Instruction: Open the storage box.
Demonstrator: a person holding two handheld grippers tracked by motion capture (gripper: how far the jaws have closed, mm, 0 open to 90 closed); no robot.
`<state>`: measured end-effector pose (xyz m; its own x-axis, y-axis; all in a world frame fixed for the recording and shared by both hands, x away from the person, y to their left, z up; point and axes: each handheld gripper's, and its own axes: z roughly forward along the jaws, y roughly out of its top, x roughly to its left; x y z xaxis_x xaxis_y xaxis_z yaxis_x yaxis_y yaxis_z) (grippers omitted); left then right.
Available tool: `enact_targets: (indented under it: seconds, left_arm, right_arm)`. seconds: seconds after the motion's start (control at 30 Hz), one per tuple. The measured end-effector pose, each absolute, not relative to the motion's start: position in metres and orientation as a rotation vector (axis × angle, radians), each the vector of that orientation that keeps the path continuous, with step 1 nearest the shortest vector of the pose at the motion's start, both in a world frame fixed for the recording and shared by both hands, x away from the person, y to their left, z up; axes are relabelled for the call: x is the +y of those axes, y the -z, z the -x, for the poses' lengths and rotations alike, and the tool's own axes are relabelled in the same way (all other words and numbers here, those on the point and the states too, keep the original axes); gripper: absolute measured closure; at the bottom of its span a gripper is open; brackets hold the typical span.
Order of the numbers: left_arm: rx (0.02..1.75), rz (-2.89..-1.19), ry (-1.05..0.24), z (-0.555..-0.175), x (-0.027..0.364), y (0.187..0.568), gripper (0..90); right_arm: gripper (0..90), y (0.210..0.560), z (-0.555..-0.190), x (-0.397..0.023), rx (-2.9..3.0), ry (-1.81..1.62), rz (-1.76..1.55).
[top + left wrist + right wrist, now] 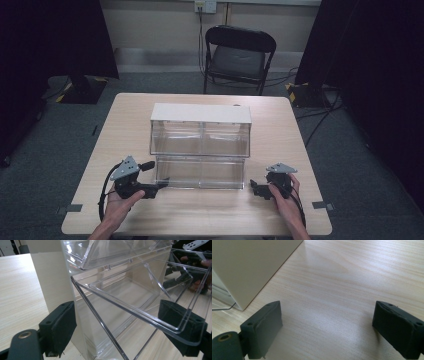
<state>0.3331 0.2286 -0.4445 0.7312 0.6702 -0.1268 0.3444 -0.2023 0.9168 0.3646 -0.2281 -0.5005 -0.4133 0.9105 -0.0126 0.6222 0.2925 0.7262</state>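
Observation:
A clear plastic drawer cabinet (200,114) with a white top stands mid-table, and its lower drawers (200,172) are tilted out toward me. My left gripper (159,186) is at the lower left drawer's front corner. In the left gripper view that gripper (120,327) is open wide, with the clear drawer rim (140,312) running between its jaws and overlapping the right-hand one. The cabinet's white side wall (50,277) rises beside it. My right gripper (256,190) rests near the cabinet's right front corner. It (327,327) is open over bare table, with the cabinet wall (249,265) to its upper left.
The wooden table (200,215) has free surface in front of and beside the cabinet, with tape marks (70,207) at its front corners. A black folding chair (237,55) stands beyond the far edge. Dark curtains and floor cables flank the table.

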Motion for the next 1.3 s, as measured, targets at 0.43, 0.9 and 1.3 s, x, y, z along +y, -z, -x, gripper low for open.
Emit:
enact_targets:
  seconds: [0.43,0.9,1.3]
  left_arm:
    - [0.794,-1.792,-0.356,-0.3352,0.2269,0.4416,14.9]
    - [0.806,-1.788,-0.385,-0.3390,0.2270,0.4365,15.4]
    - [0.820,-1.784,-0.391,-0.3398,0.2283,0.4348,15.5]
  right_arm:
    - [8.3,0.5005,-0.3646,-0.2281,2.140,-0.911,-1.371]
    - [8.3,0.5005,-0.3646,-0.2281,2.140,-0.911,-1.372]
    - [8.3,0.5004,-0.3646,-0.2279,2.139,-0.913,-1.374]
